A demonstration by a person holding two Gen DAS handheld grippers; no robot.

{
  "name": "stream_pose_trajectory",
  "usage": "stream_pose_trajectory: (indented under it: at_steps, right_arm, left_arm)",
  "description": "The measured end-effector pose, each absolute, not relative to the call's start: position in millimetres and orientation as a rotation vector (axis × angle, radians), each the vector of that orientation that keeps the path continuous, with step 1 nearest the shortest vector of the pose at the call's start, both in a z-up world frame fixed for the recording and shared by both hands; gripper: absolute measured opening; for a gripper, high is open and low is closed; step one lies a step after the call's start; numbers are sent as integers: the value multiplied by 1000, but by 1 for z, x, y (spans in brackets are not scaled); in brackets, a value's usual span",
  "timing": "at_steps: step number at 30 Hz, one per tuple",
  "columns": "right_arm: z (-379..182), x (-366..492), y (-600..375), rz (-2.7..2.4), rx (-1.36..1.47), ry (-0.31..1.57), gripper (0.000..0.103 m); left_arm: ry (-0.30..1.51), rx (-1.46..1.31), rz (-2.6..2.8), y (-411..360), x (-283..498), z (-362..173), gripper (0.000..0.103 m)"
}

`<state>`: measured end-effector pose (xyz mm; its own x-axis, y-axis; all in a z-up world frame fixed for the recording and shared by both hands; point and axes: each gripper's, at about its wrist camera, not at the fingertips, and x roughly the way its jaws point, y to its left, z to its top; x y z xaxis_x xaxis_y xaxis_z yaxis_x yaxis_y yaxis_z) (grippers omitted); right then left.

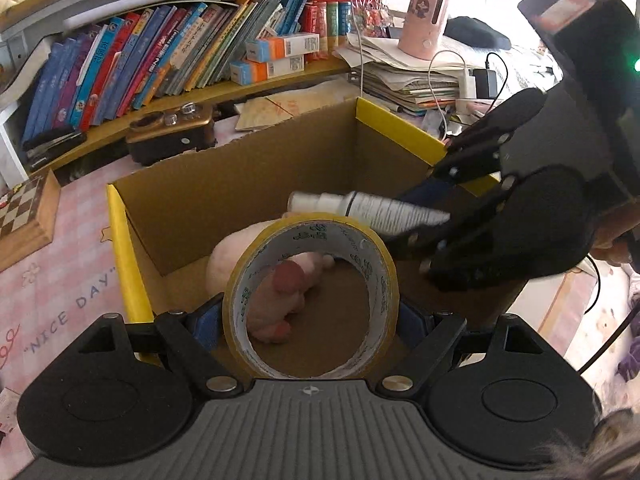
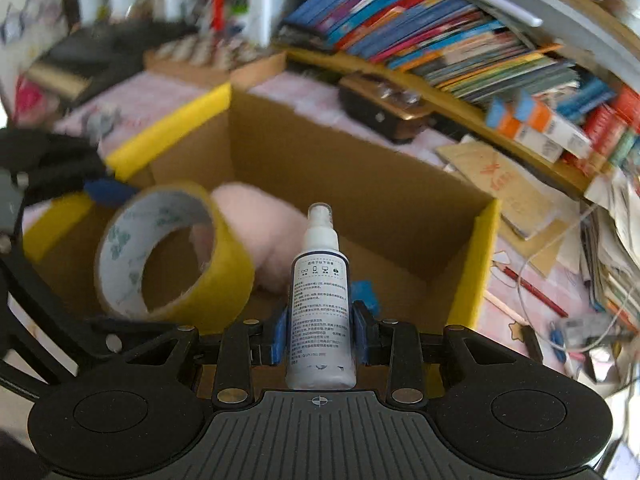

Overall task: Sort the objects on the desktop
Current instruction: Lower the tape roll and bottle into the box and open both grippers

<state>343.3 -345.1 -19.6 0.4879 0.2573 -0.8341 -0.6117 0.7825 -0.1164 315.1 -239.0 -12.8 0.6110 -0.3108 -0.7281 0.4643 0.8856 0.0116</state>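
An open cardboard box (image 1: 240, 184) with yellow-taped rims stands on the pink tablecloth, and a pink plush toy (image 1: 228, 256) lies on its floor. My left gripper (image 1: 310, 322) is shut on a roll of yellow tape (image 1: 312, 222), held upright over the box's near side. The plush shows through the roll's hole. My right gripper (image 2: 320, 332) is shut on a white spray bottle (image 2: 320, 300), nozzle pointing forward over the box (image 2: 360, 168). In the left wrist view that bottle (image 1: 360, 206) comes in from the right, just behind the tape. The tape roll (image 2: 224, 256) hangs left of the bottle.
A shelf of books (image 1: 160, 48) runs behind the box, with a brown and gold case (image 1: 172, 136) in front of it. A chessboard (image 1: 24, 212) lies to the left. Stacked papers (image 1: 412, 76), a pink cylinder (image 1: 424, 20), cables and pencils (image 2: 532, 288) crowd the right side.
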Motion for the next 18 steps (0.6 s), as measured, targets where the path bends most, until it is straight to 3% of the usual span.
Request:
stream_pose_trajectory:
  at_steps: [10,14,18]
  right_arm:
    - [-33,343,-339,568,-491,966,33]
    - [-23,340,-344,542,-450,920,34]
    - [-3,330,-353,510,-366,845,41]
  left_arm:
    - [774,188,-428,-237,309,-12,84]
    - [716,160,-417,-232,299,-3,97]
    - [652,130,-386,-224,287,12,100]
